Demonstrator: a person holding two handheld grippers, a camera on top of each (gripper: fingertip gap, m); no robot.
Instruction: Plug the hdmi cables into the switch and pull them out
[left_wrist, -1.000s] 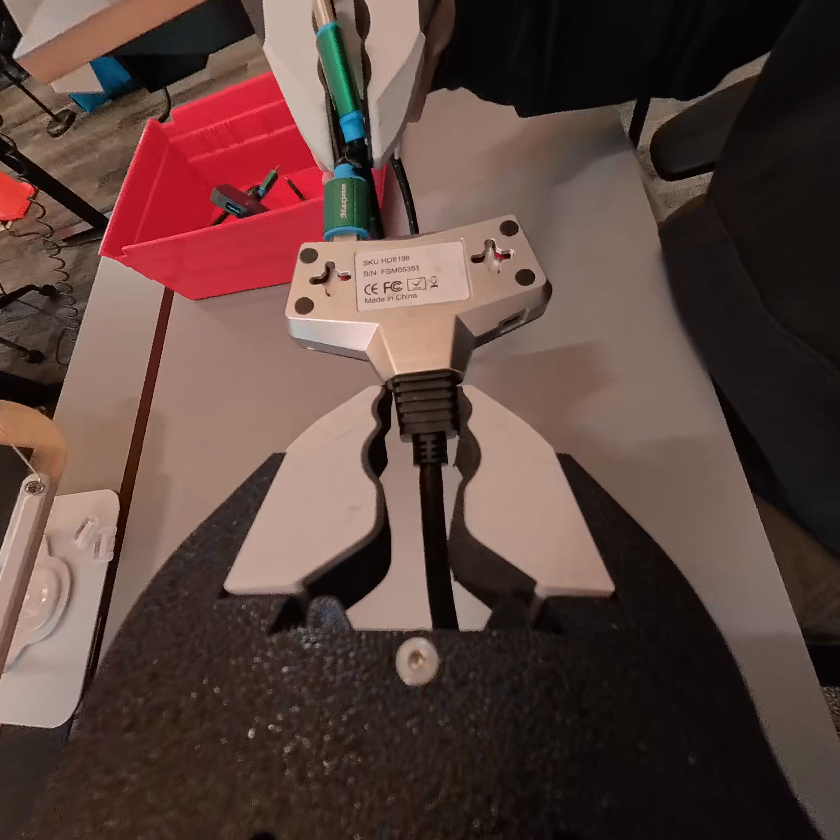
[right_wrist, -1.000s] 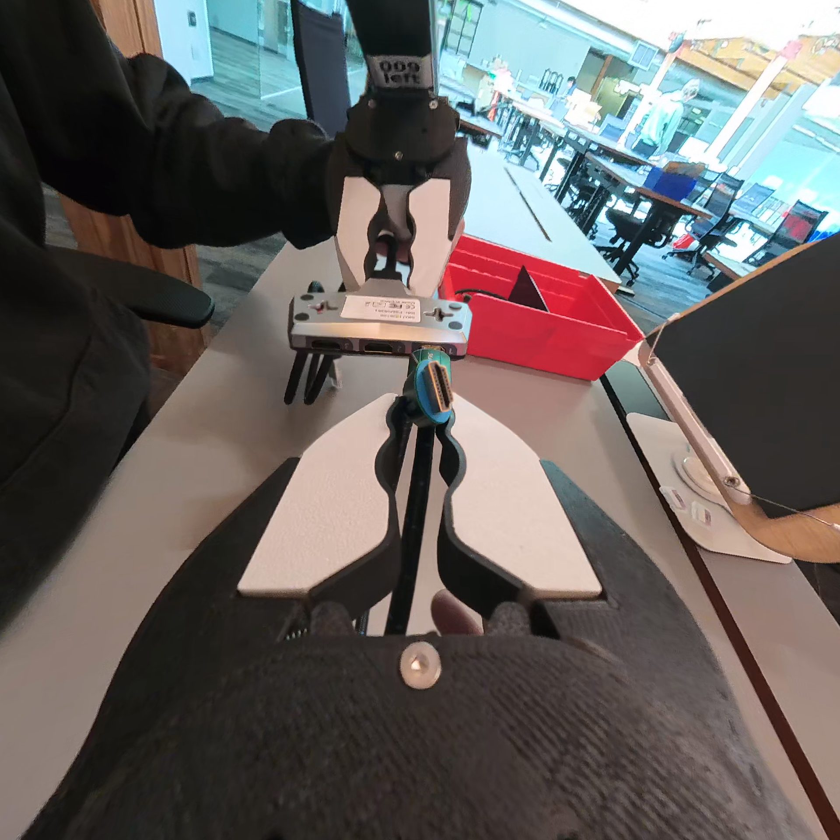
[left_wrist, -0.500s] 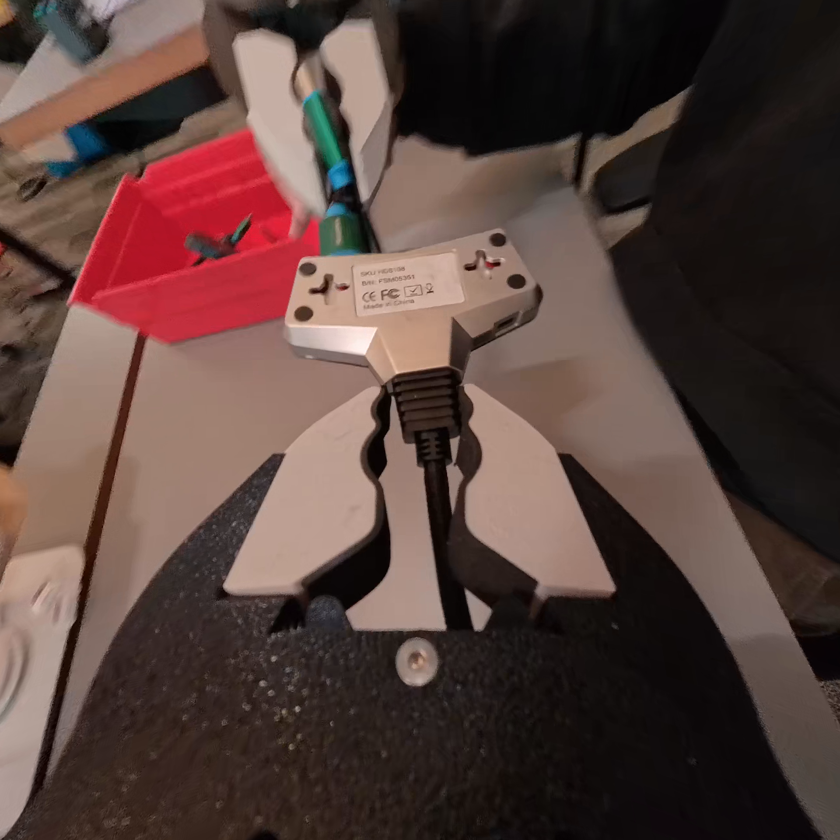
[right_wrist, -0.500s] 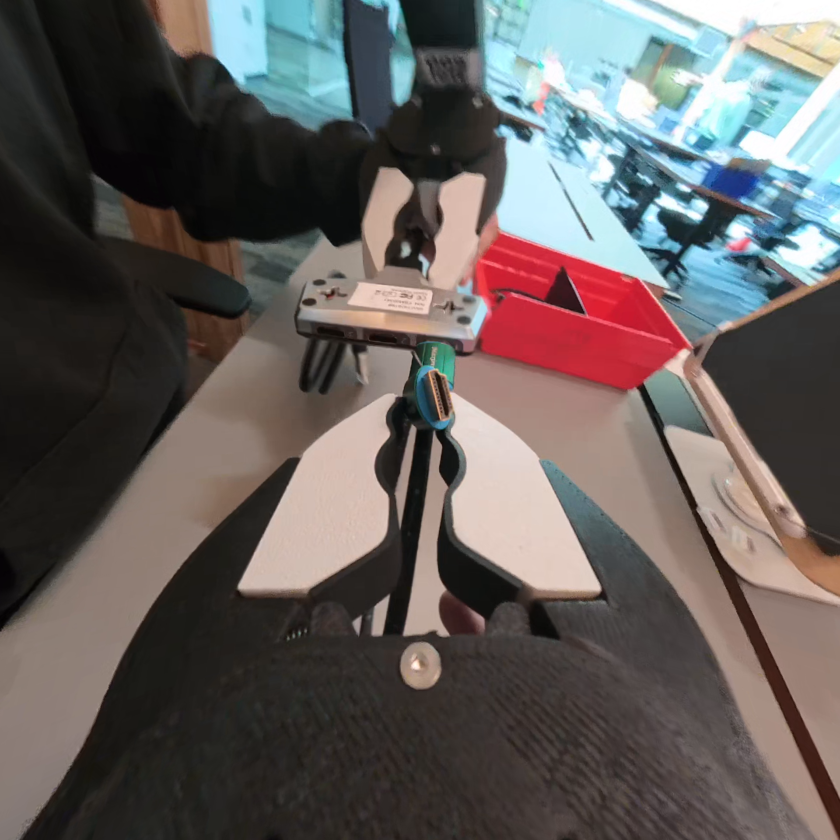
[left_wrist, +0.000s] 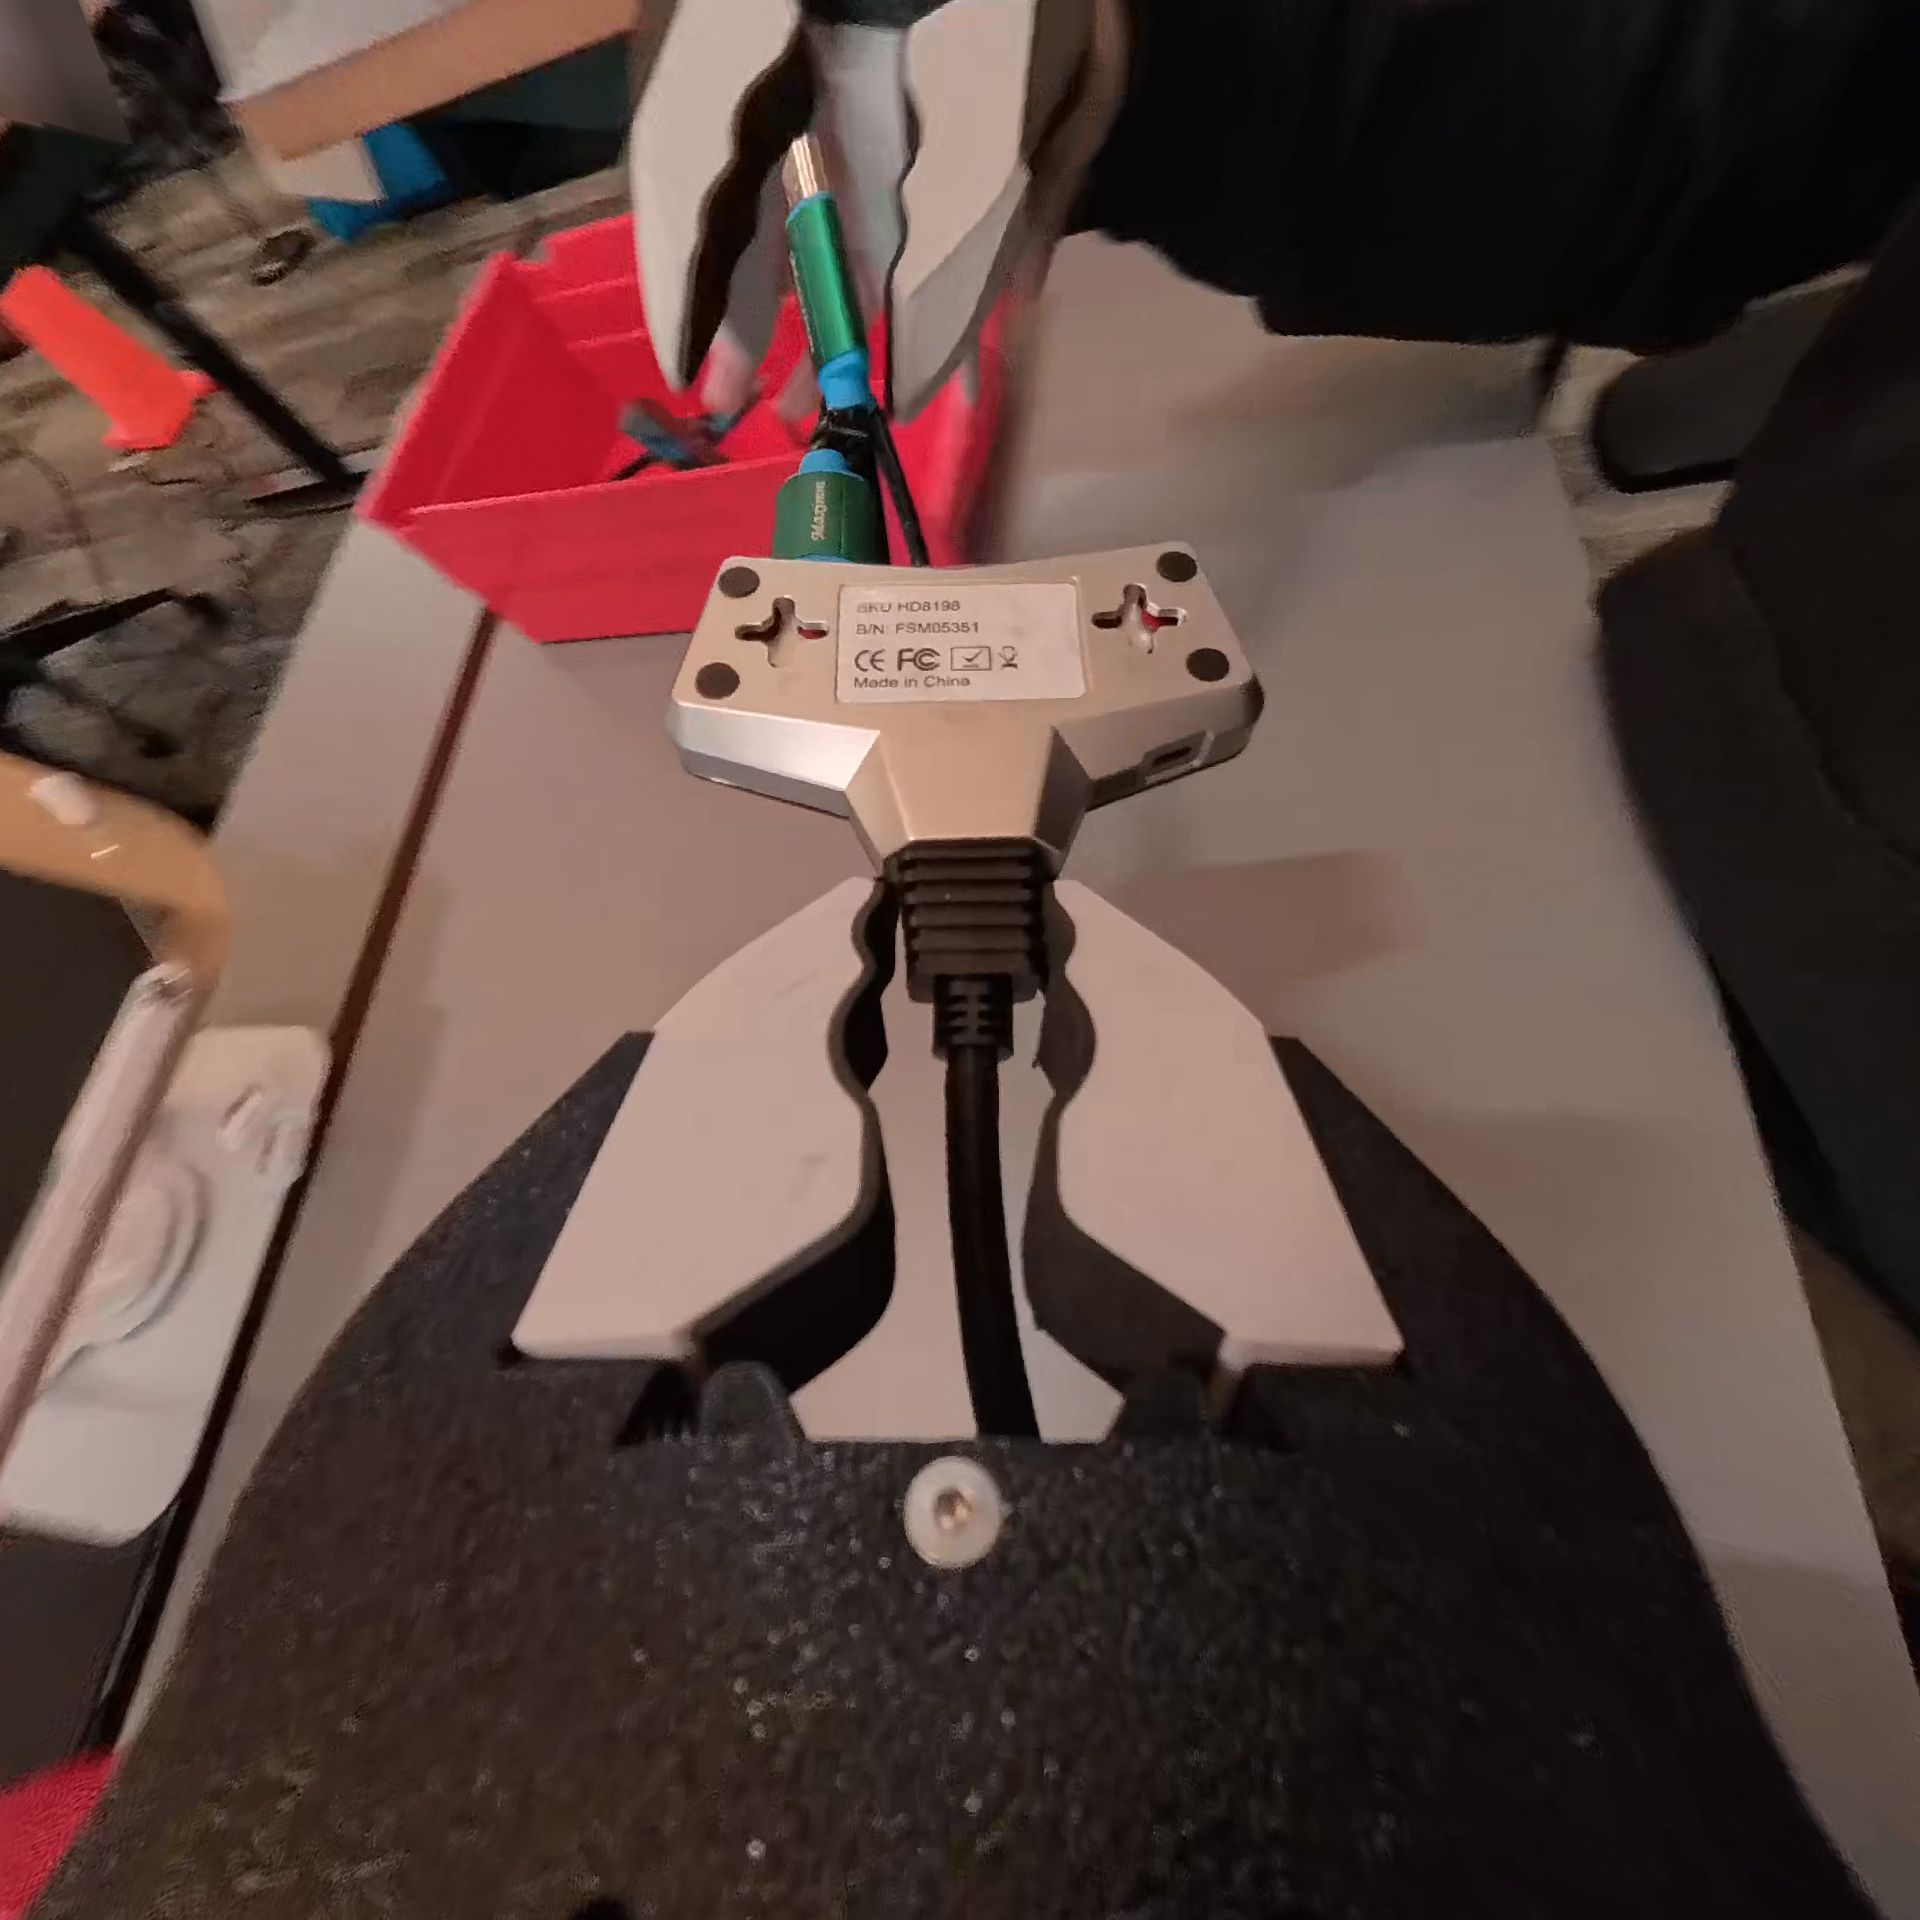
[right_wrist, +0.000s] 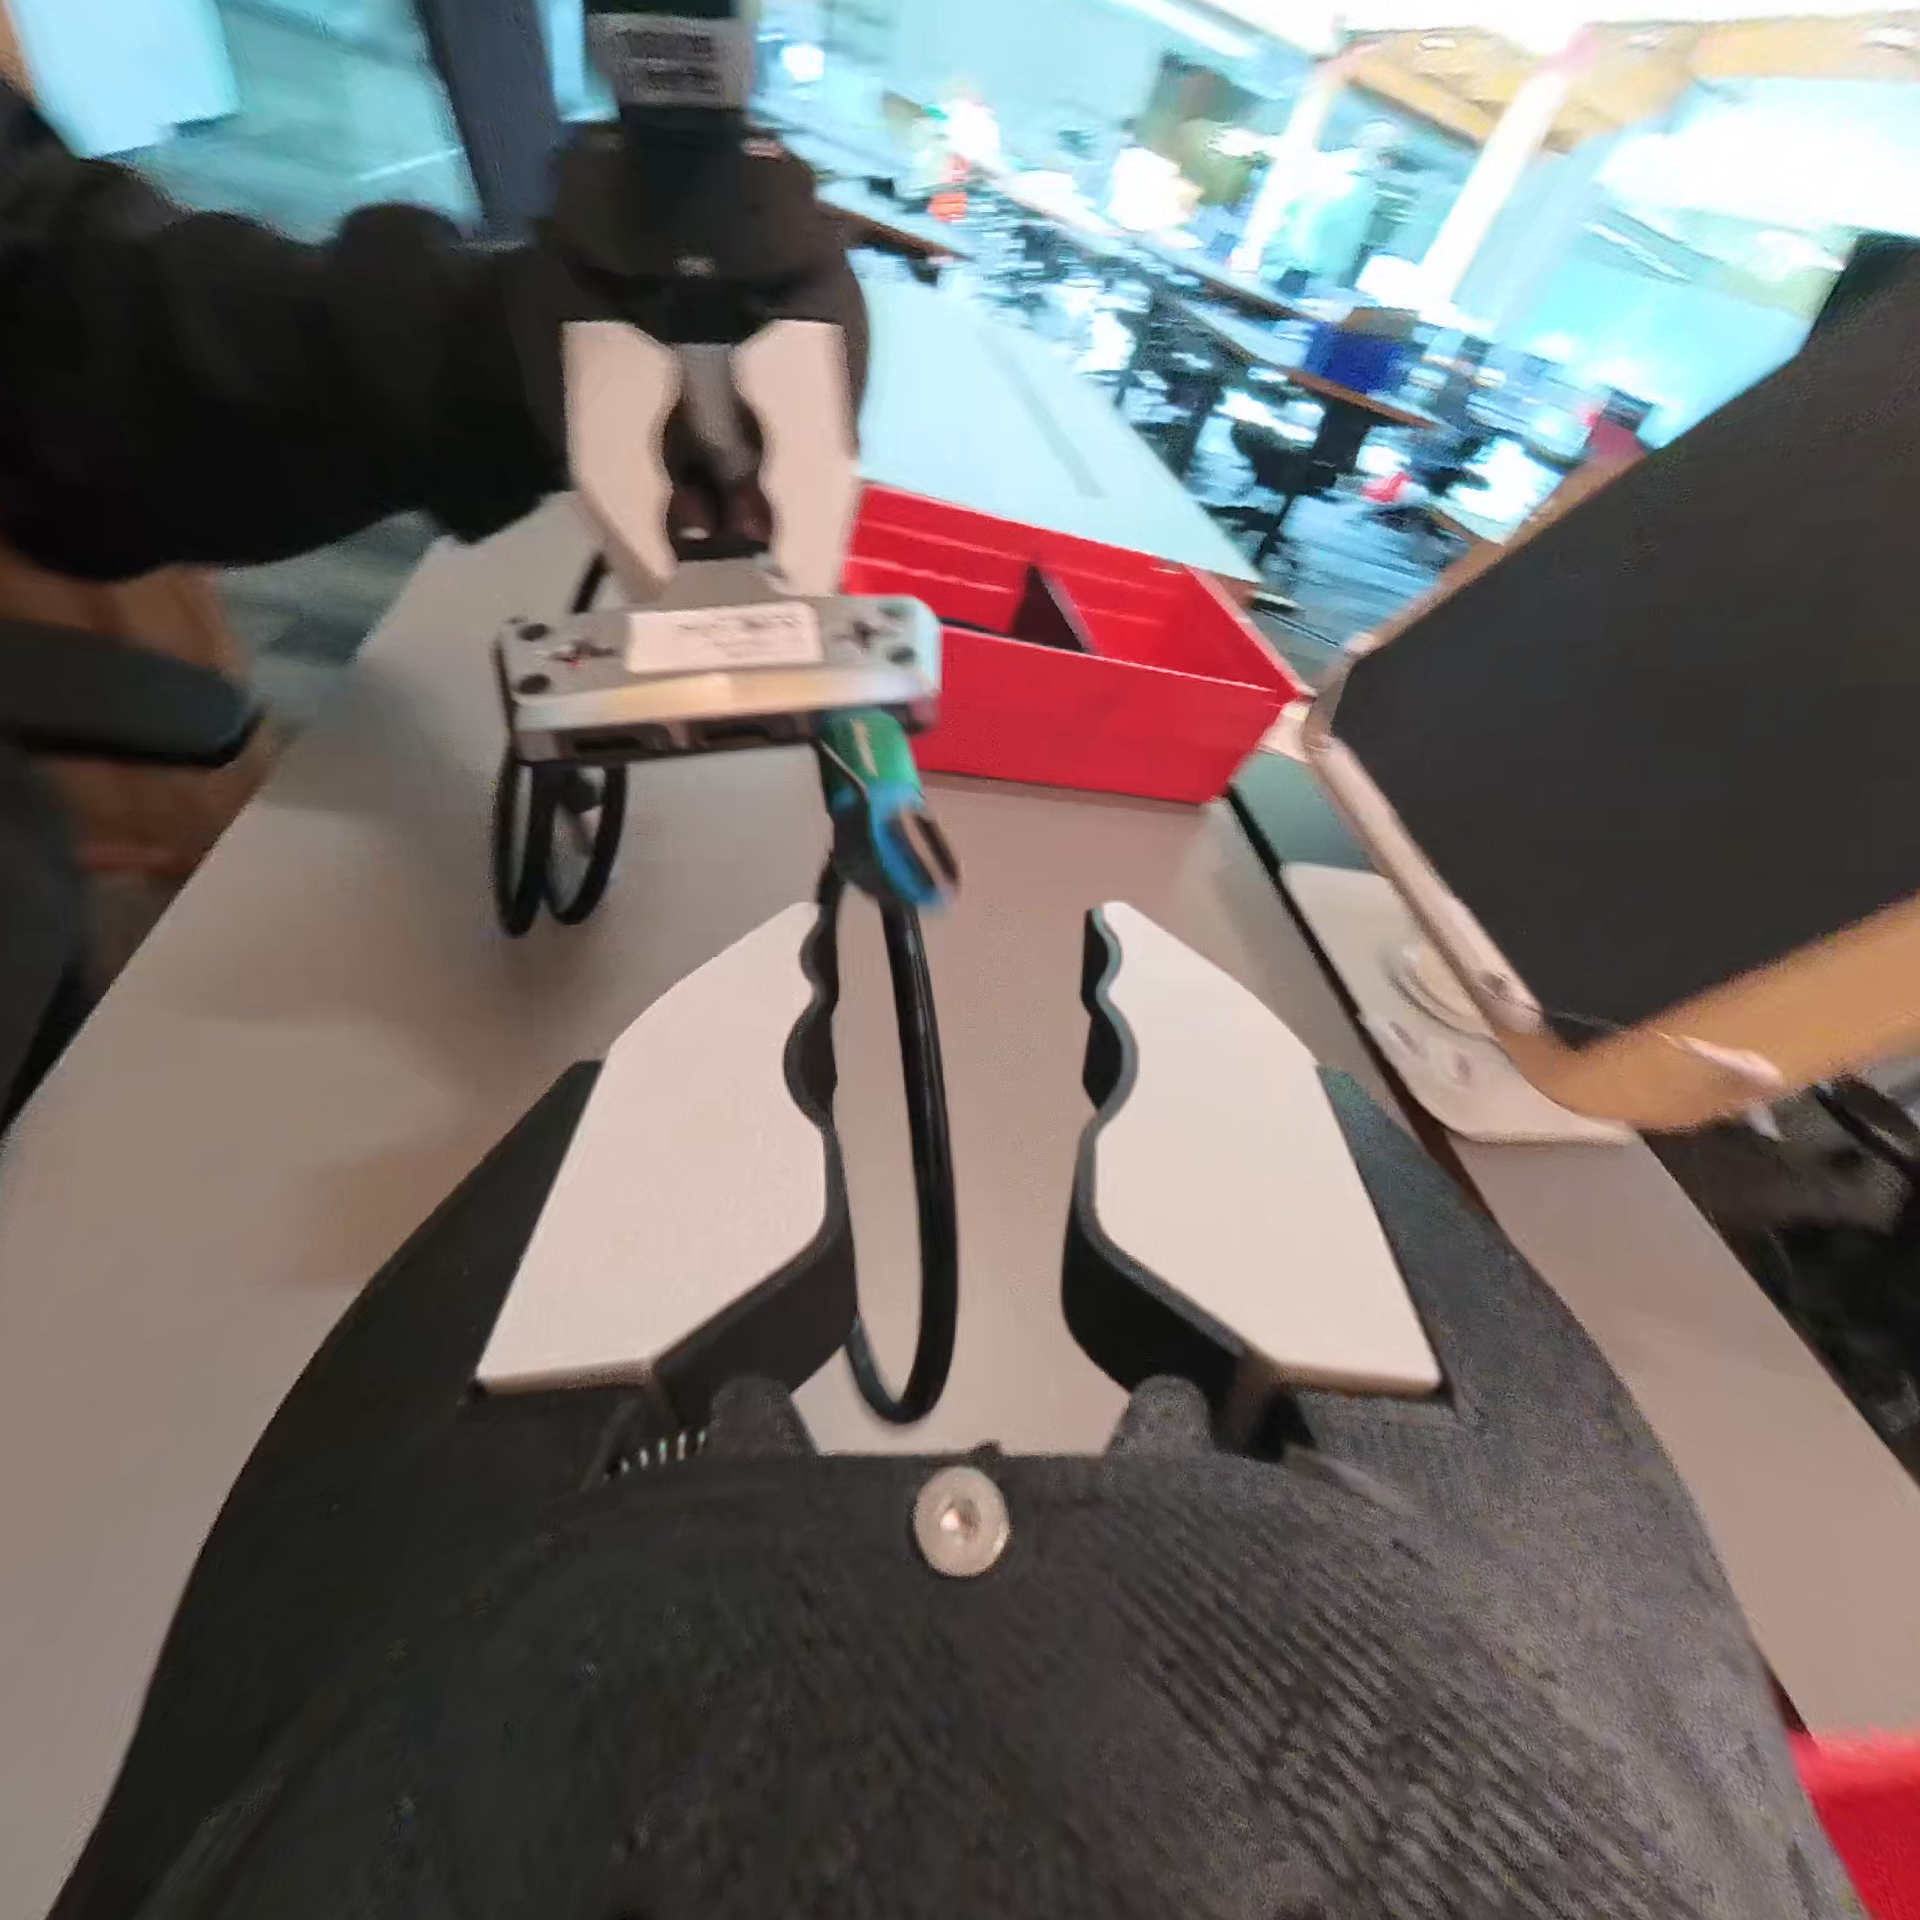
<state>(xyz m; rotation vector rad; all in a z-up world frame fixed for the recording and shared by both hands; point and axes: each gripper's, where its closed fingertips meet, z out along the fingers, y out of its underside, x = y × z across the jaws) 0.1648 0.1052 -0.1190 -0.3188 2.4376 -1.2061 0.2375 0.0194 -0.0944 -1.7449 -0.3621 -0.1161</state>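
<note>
- While my left gripper (left_wrist: 961, 914) is facing forward in the left wrist view, its fingers (left_wrist: 727, 1122) are pinching the ribbed black collar at the tail of the silver switch (left_wrist: 961, 675), and I am holding the switch above the grey worktop (left_wrist: 1403, 935) with its labelled underside facing up.
- A green HDMI plug (left_wrist: 826, 514) is sitting in a port on the far edge of the switch, toward the left, and its black cable (left_wrist: 899, 499) is rising behind it.
- Beyond it, I am seeing my right gripper (left_wrist: 821, 343) with its fingers spread, and a second green plug (left_wrist: 826, 270) is lying between them; I cannot tell whether it is touching either.
- A red bin (left_wrist: 623, 540) is standing on the worktop behind the switch.
- In the right wrist view, my right gripper (right_wrist: 956, 925) is showing its fingers (right_wrist: 686, 1143) spread wide, pinching nothing.
- The black cable (right_wrist: 925, 1143) is looping through the gap between them, just ahead of the tips, up to the green HDMI plug (right_wrist: 868, 753), which is seated in the rightmost port of the switch (right_wrist: 717, 675).
- A blurred blue-collared connector (right_wrist: 914, 842) is hanging just beside that plug.
- The left gripper (right_wrist: 717, 561) is gripping the switch from the far side, and the red bin (right_wrist: 1081, 707) is sitting to the right.
</note>
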